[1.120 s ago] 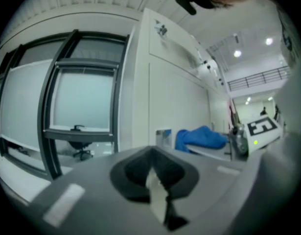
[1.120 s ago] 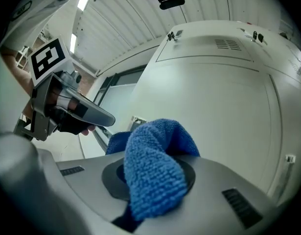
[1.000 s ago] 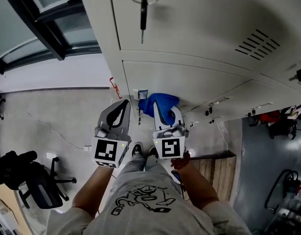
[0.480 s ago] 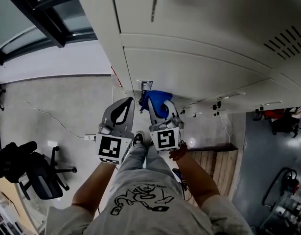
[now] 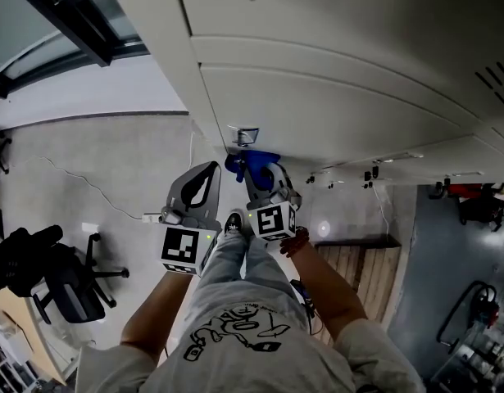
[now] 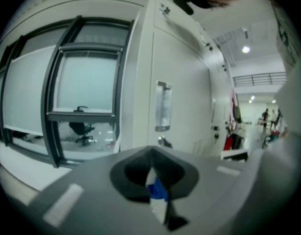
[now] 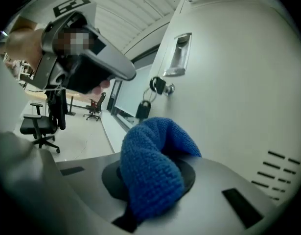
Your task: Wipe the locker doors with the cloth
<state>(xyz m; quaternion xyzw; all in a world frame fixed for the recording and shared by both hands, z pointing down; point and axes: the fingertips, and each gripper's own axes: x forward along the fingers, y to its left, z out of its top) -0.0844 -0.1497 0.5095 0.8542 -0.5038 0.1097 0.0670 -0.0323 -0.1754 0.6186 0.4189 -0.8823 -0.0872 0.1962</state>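
The blue knitted cloth (image 5: 248, 163) is bunched at the tip of my right gripper (image 5: 258, 173), which is shut on it right against the lowest pale locker door (image 5: 342, 113). In the right gripper view the cloth (image 7: 151, 168) bulges over the jaws, close to the door (image 7: 228, 87), below its recessed handle (image 7: 178, 55) and a hanging key tag (image 7: 143, 109). My left gripper (image 5: 212, 169) hovers just left of the right one with its jaws shut on nothing, pointing past the locker bank's left side (image 6: 182, 97).
An office chair (image 5: 63, 289) stands on the floor at lower left, and a cable (image 5: 88, 191) runs across the floor. A wooden pallet (image 5: 354, 260) and red items (image 5: 473, 193) lie to the right. A dark-framed window (image 6: 81, 82) is left of the lockers.
The right gripper and cloth have moved left and farther away, closer to the bottom locker door. The left gripper shifted slightly the same way. The hanging key above slid out of the head view.
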